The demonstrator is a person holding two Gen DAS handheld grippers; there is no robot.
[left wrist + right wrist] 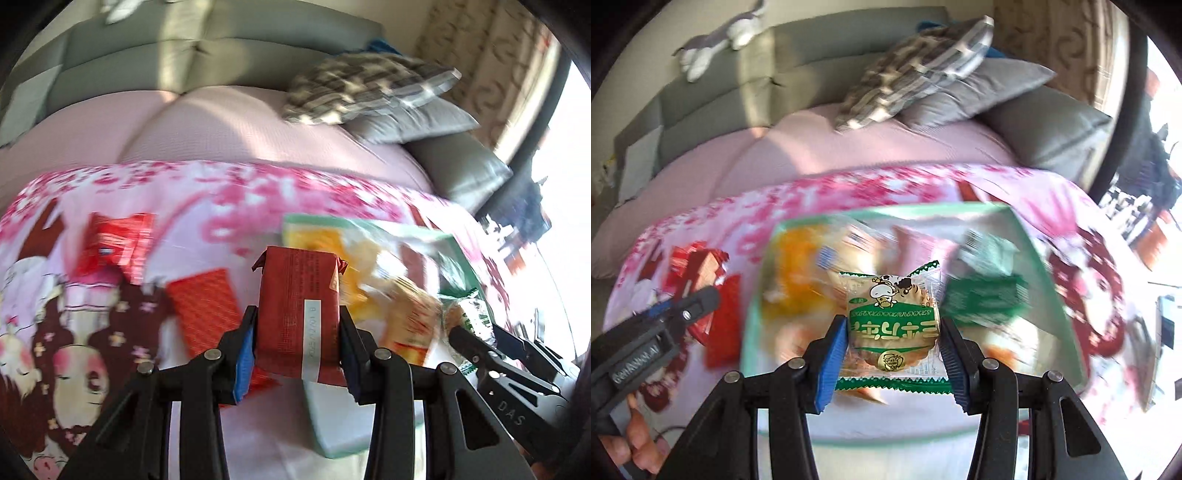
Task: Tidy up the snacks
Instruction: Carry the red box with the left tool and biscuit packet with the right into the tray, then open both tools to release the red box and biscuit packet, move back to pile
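Tongs (893, 345) clamp green cow-logo biscuit packet (893, 325), lettering unreadable.

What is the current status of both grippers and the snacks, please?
Left gripper shut on red snack pack. Right gripper shut on green-wrapped biscuit, above the green tray. Red packs loose on tablecloth. Nothing blocking.

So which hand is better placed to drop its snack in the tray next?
Right, probably: its gripper holds the green cookie above the tray; the left gripper holds the red pack beside it.
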